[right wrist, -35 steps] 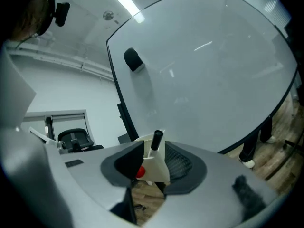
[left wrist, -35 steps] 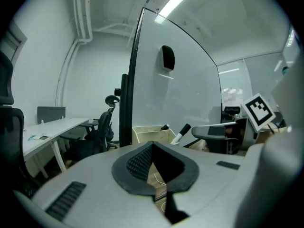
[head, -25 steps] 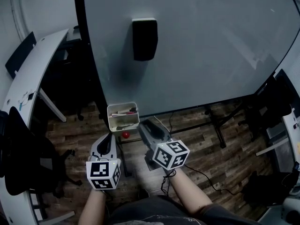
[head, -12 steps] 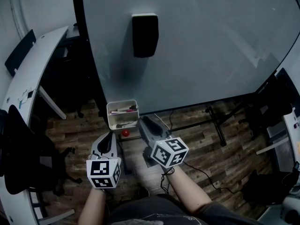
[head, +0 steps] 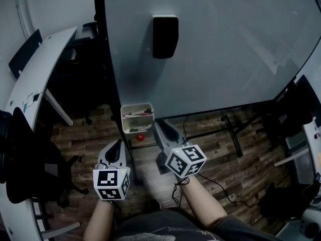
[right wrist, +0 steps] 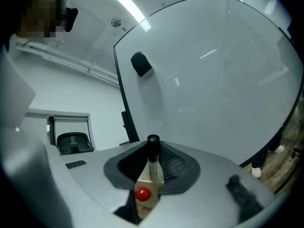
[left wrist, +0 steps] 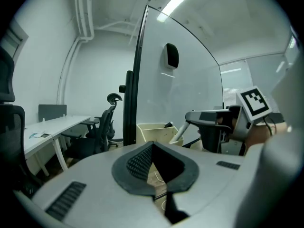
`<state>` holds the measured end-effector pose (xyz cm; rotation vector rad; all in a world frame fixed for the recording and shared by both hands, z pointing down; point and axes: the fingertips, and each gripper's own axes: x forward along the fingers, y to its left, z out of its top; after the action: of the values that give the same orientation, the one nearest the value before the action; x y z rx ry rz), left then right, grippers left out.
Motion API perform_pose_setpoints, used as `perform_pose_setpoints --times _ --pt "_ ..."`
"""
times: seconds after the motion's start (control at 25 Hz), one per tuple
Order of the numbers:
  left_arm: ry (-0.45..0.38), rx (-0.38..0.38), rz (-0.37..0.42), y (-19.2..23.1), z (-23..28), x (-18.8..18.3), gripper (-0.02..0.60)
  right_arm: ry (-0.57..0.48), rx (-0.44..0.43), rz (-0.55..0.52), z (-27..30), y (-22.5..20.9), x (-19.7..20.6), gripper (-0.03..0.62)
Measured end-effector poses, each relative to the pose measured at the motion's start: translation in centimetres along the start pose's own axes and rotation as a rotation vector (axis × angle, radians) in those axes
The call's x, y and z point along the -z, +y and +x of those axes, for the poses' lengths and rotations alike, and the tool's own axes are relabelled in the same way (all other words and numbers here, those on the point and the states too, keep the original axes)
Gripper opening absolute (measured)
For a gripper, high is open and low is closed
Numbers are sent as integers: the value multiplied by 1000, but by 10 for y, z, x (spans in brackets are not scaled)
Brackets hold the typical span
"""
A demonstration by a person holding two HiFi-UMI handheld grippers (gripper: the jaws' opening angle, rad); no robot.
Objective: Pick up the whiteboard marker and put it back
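I see the broad, glossy whiteboard [head: 225, 49]; at its lower corner a boxy cream plastic bin [head: 136, 117]; left gripper [left wrist: 152, 146], ribbed pads pressed together, empty; right gripper [right wrist: 152, 163], jaws just closing, pinches the slim black-capped whiteboard marker [right wrist: 153, 158] beside the bin.

The lower end of the marker [right wrist: 153, 166] vanishes between the jaws of the right gripper [right wrist: 152, 147], which have just been closing on it; what lies in the tray [head: 131, 126] is too small to tell.

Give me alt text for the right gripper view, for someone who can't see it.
The right gripper grips a white whiteboard marker with a black cap between jaws that have just been closing. Behind stands a large pale whiteboard bearing a black block, probably an eraser.
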<state>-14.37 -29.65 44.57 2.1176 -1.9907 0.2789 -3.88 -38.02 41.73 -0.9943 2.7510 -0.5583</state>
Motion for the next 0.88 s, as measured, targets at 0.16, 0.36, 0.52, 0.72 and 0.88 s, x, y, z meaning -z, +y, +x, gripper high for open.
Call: perform_pose_setpoints --times 0.16,0.36,0.52,0.72,0.88 --pt "-17 21 21 -2 -12 -7 12 -37 24 -19 -11 9 -17 80" --pt "-35 57 32 -5 -29 -15 12 -108 74 -29 -33 21 -40 80" --pt "-53 79 37 -7 -44 -20 12 -139 102 -52 -55 35 -52 80" --pt "-64 119 44 -12 -67 -20 12 -127 126 -81 -79 55 -44 80" --pt "-62 143 44 -15 -89 -11 12 -102 143 -90 -99 74 -25 80"
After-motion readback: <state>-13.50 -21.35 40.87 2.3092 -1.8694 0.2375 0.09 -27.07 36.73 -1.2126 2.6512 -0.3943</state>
